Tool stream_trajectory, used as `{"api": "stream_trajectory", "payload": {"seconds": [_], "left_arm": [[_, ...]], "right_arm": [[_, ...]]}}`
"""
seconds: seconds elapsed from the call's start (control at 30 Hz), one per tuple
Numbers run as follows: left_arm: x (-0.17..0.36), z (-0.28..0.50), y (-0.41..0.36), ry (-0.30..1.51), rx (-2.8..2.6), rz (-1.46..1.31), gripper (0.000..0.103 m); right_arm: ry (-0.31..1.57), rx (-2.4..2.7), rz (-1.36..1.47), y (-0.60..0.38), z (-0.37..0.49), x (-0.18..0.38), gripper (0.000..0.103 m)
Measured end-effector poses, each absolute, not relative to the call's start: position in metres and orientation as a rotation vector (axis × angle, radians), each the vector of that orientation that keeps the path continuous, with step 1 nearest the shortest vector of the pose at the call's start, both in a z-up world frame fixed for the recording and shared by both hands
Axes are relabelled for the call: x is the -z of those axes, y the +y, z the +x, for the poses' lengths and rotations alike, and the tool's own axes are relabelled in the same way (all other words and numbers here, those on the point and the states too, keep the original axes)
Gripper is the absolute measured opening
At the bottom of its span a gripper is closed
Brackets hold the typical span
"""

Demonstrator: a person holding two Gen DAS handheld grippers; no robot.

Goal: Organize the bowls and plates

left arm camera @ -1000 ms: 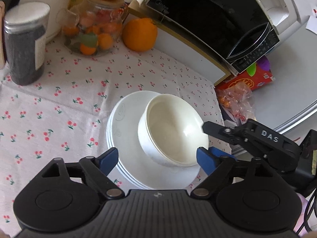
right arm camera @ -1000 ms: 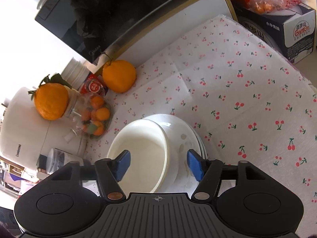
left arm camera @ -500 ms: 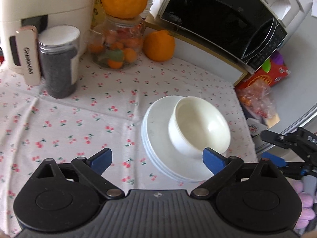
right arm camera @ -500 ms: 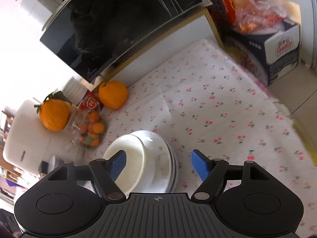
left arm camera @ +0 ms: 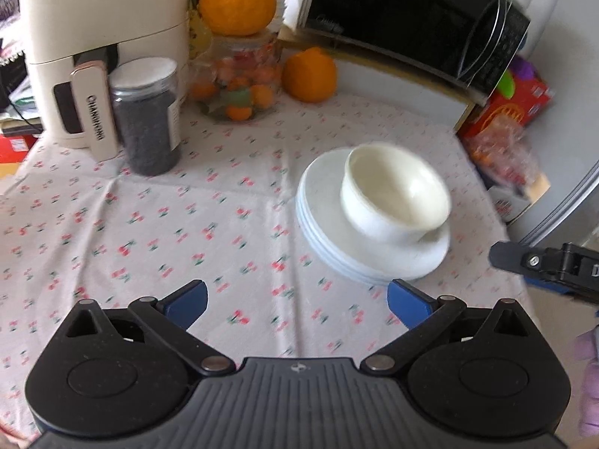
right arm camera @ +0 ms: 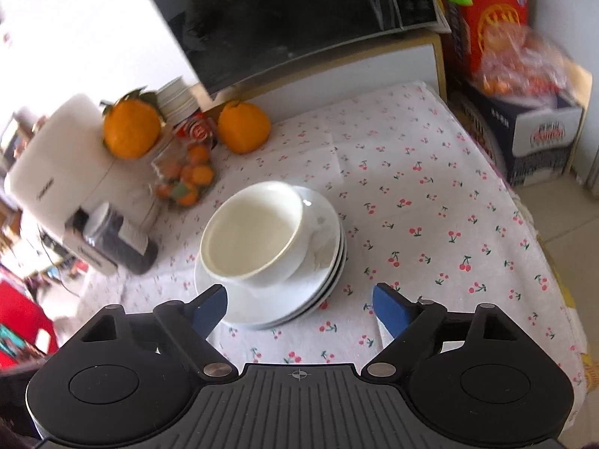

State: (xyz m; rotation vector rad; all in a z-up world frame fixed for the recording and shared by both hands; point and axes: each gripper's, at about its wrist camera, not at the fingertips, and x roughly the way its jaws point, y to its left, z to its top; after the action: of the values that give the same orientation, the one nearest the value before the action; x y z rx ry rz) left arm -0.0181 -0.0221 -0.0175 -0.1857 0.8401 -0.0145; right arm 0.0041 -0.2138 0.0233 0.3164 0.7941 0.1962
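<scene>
both tongs, left (left arm camera: 295, 299) and right (right arm camera: 299, 305), hang apart and empty above the desk (right arm camera: 430, 194). bowl (right arm camera: 254, 232) sits on the stacked plates (right arm camera: 329, 258); stacking looks finished, little seems left.

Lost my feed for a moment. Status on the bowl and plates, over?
Both hand-held grippers, left and right, open, empty. Bowl sits off-centre on plate stack. Nothing obstructing.
</scene>
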Motion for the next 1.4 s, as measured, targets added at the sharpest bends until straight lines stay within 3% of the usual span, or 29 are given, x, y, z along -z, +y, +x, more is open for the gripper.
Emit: {"api": "stream_trajectory", "payload": {"seconds": [0.3,1.4], "left_arm": [[0.016,-0.021,-0.033,0.838,-0.077,-0.079,0.102],[0.019,-0.028,-0.042,0.843,-0.113,-0.003,0.102]], "right_arm": [[0.752,-0.19,0.081,-0.167,-0.011,-0.018,0.095],[0.83,-0.12,0.085,-0.167,-0.006,-0.004,0.095]]}}
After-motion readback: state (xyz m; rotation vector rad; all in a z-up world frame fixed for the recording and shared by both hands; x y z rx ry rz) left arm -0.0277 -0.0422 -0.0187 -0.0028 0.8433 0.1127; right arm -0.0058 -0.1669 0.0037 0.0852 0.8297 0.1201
